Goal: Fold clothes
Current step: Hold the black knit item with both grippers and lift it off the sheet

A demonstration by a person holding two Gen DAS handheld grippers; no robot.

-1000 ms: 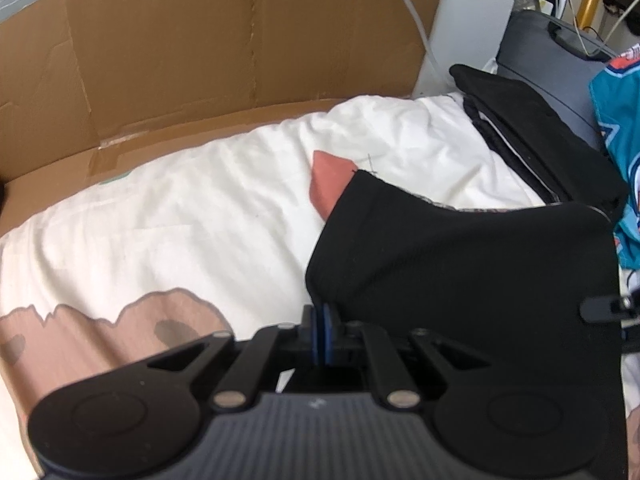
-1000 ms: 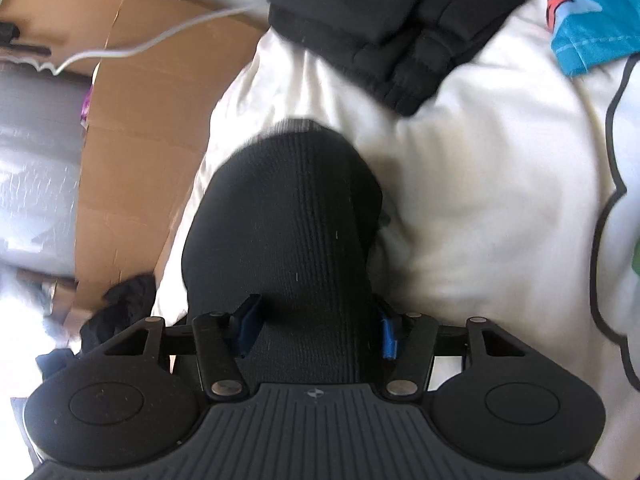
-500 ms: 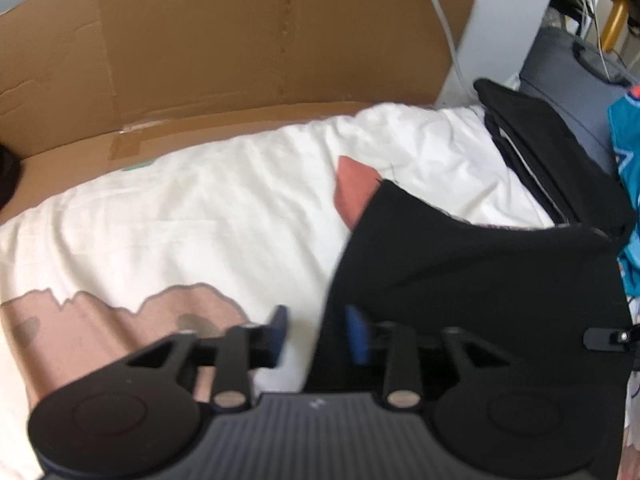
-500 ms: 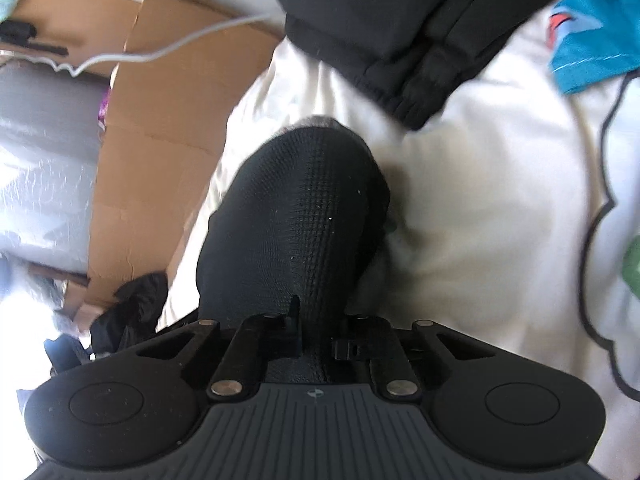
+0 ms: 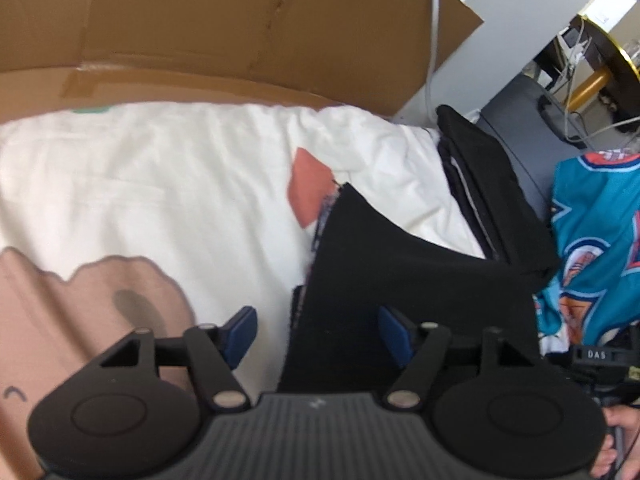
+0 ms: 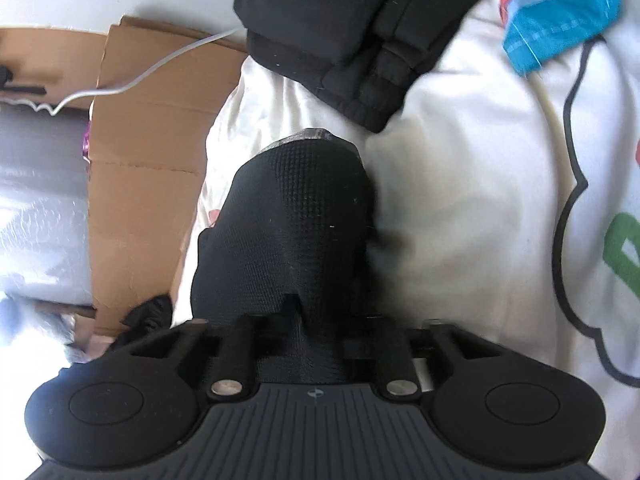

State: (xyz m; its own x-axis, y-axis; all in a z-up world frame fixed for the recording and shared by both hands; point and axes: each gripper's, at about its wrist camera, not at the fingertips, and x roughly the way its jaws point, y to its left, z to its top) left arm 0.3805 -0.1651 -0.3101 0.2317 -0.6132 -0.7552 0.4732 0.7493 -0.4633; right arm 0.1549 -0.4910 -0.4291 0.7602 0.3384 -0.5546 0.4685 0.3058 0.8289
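We had the black garment (image 5: 404, 280) lying on the white sheet (image 5: 180, 184), folded, with one corner pointing toward the cardboard (image 5: 224, 28) behind the sheet. Left gripper (image 5: 316, 330) stood with jaws well apart, having just been opening; the garment's near edge sat between the blue pads (image 5: 242, 330), but neither pad pressed on it. The left pad was over bare sheet, the right pad over the cloth.

In the right wrist view the garment (image 6: 296, 232) ran from the right gripper (image 6: 316, 332) out over the sheet (image 6: 460, 200) as a rounded hump. Its jaws had just been opening too, and cloth filled the gap between the fingers. The pads were hidden by dark cloth, so we could not tell whether they pressed on it.

Past the garment's far end lay a stack (image 6: 344, 28) of folded black clothes, touching the sheet's far edge. A teal jersey (image 5: 596, 232) sat just beside that stack, on the side away from the cardboard.
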